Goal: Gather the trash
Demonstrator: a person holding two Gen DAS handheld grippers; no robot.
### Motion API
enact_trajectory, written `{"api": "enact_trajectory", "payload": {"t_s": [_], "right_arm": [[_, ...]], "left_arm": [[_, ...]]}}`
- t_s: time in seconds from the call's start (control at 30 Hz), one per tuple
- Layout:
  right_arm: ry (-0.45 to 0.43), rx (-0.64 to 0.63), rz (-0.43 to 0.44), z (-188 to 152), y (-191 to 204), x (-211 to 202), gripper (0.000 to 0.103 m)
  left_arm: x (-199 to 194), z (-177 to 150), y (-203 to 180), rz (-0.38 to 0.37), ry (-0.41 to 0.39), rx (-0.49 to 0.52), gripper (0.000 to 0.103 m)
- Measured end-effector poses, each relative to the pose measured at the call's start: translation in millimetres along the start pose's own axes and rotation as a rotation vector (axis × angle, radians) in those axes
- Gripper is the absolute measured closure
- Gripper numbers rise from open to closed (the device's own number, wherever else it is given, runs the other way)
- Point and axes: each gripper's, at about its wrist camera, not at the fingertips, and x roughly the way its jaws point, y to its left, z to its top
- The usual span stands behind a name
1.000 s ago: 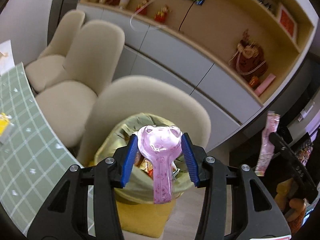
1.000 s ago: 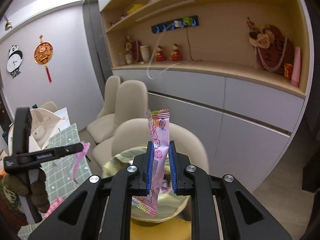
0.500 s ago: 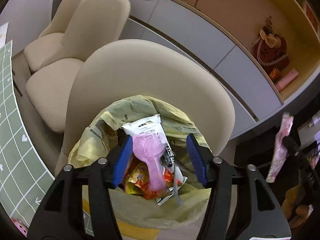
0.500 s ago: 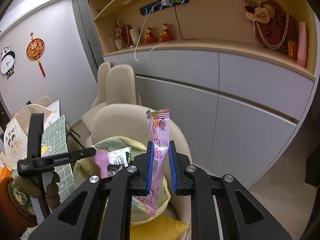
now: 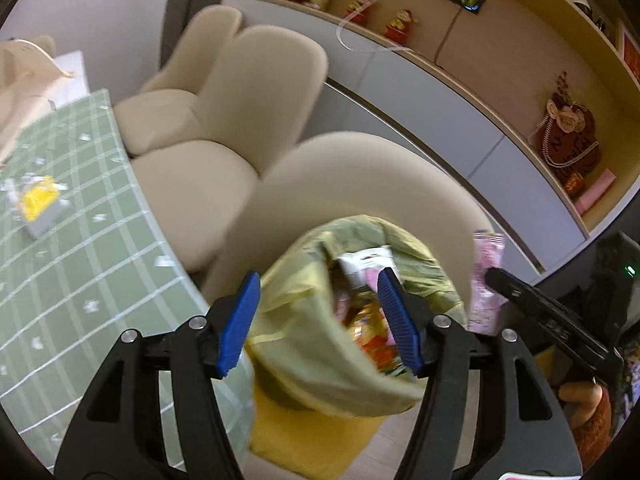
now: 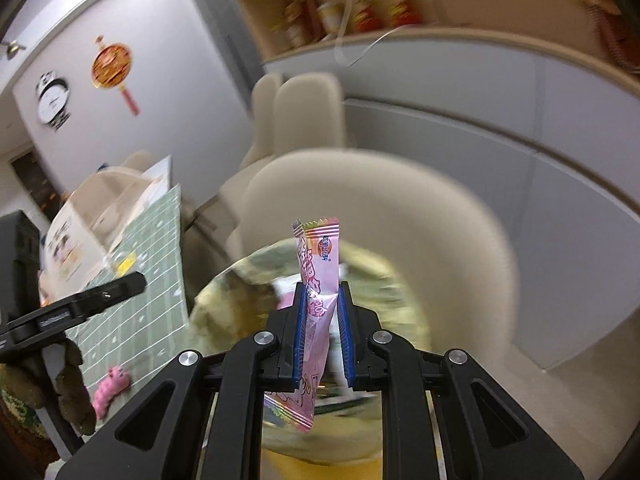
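A yellow-green trash bag [image 5: 320, 344] full of wrappers sits on a beige chair [image 5: 360, 176]; it also shows blurred in the right wrist view [image 6: 224, 292]. My left gripper [image 5: 320, 320] is open and empty, just above the bag's near rim. My right gripper [image 6: 322, 340] is shut on a long pink snack wrapper [image 6: 318, 280], held upright over the bag; the wrapper also shows in the left wrist view [image 5: 486, 280]. A yellow wrapper [image 5: 38, 200] lies on the green checked table [image 5: 80, 280].
Two more beige chairs [image 5: 224, 92] stand beyond the bag's chair. A grey cabinet with a shelf of ornaments [image 5: 440, 92] runs along the wall. A pink item [image 6: 110, 390] lies at the table edge [image 6: 176, 280]. A yellow cushion [image 5: 312, 440] sits under the bag.
My left gripper let the pink spoon-shaped wrapper fall into the bag, then drew back towards the table with jaws open. My right gripper moved in over the bag, still holding the pink wrapper.
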Motion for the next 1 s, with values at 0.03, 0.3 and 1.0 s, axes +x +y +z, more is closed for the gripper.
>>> {"api": "enact_trajectory", "payload": {"t_s": [0.03, 0.3, 1.0], "right_arm": [[0.012, -0.015, 0.010, 0.7, 5.7, 8.6, 0.087], [0.113, -0.109, 0.048, 4.0, 51.7, 74.7, 0.087], [0.060, -0.151, -0.018, -37.1, 87.6, 40.1, 0.058]], "left_arm": [[-8.7, -3.2, 4.3, 0.016, -0.009, 0.000, 0.042], [-63.6, -26.0, 43.0, 0.101, -0.047, -0.061, 0.042], [-137.0, -80.8, 108.1, 0.242, -0.128, -0.146, 0.022]]}}
